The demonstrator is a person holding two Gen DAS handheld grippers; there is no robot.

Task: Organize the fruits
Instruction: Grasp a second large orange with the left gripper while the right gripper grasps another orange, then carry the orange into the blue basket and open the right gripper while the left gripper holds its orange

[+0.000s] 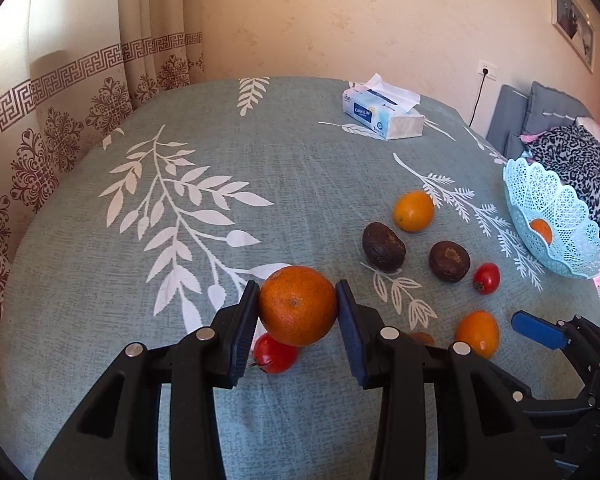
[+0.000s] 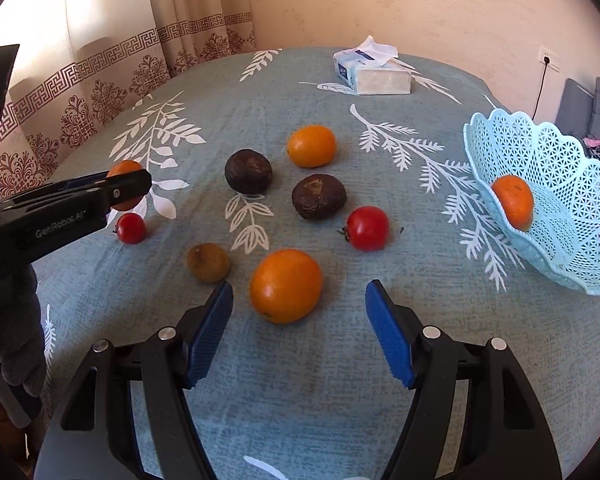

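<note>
My left gripper (image 1: 297,304) is shut on a dark orange tangerine (image 1: 297,305), held above a red tomato (image 1: 275,353); the same tangerine (image 2: 124,169) shows in the right wrist view. My right gripper (image 2: 299,308) is open and empty, its pads either side of a yellow-orange citrus (image 2: 286,285). Loose on the cloth: another citrus (image 2: 311,146), two dark brown fruits (image 2: 248,171) (image 2: 319,196), a red tomato (image 2: 367,227), a small brown fruit (image 2: 208,262). A light blue lattice basket (image 2: 571,216) at the right holds one tangerine (image 2: 513,201).
A tissue box (image 2: 373,72) stands at the far side of the table. The grey-green leaf-print tablecloth (image 1: 220,152) covers the table. Curtains hang at the left, a wall behind. Cushions and patterned cloth (image 1: 571,152) lie beyond the right edge.
</note>
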